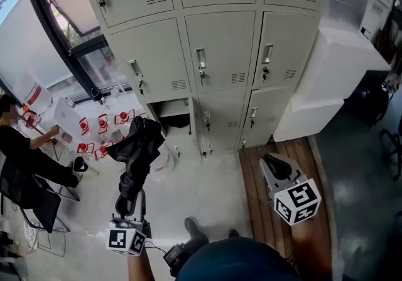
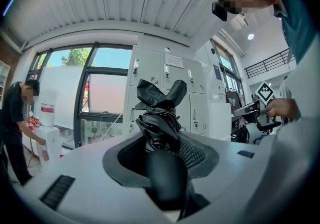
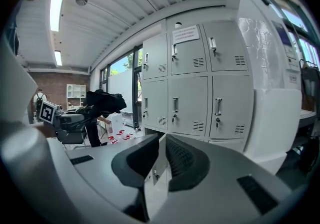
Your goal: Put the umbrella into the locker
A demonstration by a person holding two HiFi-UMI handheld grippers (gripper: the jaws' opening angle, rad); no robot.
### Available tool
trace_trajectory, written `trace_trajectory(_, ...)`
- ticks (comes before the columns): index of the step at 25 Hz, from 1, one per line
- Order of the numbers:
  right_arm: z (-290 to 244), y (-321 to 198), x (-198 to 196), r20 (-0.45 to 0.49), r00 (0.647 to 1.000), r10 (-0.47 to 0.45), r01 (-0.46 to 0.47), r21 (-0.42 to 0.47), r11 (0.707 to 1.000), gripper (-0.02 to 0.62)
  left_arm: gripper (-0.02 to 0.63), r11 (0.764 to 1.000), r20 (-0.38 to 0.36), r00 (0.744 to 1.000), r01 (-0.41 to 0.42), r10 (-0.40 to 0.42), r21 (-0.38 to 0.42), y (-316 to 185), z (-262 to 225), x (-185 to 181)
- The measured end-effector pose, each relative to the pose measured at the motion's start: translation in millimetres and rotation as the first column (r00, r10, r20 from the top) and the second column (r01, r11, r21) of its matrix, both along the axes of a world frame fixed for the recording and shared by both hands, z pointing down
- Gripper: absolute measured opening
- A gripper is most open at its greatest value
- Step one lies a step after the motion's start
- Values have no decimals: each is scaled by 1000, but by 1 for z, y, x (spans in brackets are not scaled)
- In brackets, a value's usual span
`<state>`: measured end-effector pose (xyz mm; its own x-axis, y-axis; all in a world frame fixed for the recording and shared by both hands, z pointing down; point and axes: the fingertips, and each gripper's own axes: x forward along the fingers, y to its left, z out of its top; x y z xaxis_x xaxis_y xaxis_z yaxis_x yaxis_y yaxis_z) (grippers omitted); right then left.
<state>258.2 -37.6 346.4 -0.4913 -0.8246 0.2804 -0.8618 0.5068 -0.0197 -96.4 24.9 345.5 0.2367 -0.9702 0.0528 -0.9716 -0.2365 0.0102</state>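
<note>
The black folded umbrella (image 1: 135, 155) was outside the locker, held up in the air at the near left of the scene. Its loose fabric end pointed far, toward the bottom row of the grey locker bank (image 1: 220, 53). Its rounded handle end sat in the left gripper (image 1: 129, 203), whose jaws were clamped on it from both sides, partly closed around the bundled cloth just beyond the handle. The left gripper view showed the umbrella filling the gap between the textured pads.

Just beyond the umbrella's far end, the bottom-left compartment (image 1: 173, 112) of the bank stood open, dark inside. The doors above it and to its right were closed, each with a handle and vent slots.

The right gripper (image 1: 280, 168) hovered well apart, at the near right, over a strip of wooden boards (image 1: 254, 201). Its jaws stood a narrow way apart with nothing between them, aimed at the lower lockers.

A white block-shaped cabinet (image 1: 326, 78) stood against the right side of the bank. At the far left, a person in black (image 1: 25, 157) bent beside red-and-white items (image 1: 100, 126) on the pale floor, next to a black-framed window (image 1: 59, 34).
</note>
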Motion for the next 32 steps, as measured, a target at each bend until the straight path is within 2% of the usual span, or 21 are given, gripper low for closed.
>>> trace_trajectory(3,-5,-7,-7,-9,999,47,-47,3,999,43,193,999,-12,999,-43,43,7,-23,-3,-10)
trace_trajectory(7,-10,-21,-36,-9,997,79,-79,6,997,43,193,995,-14,995,-94,94,14,-52,-6,-31)
trace_trajectory(17,-5,-43,-94,-33,988,153,-154,-12,988,43,193,987,-42,986,-160,160,-2,-109,5,-92)
trace_trajectory(28,8,-45,-137,-64,971,229,-232,-38,972,43,193,971,-95,967,-238,235,-23,-151,29,-127)
trace_trajectory(32,20,-48,-148,-80,972,223,-229,-67,971,43,193,968,-105,964,-248,243,-37,-162,40,-133)
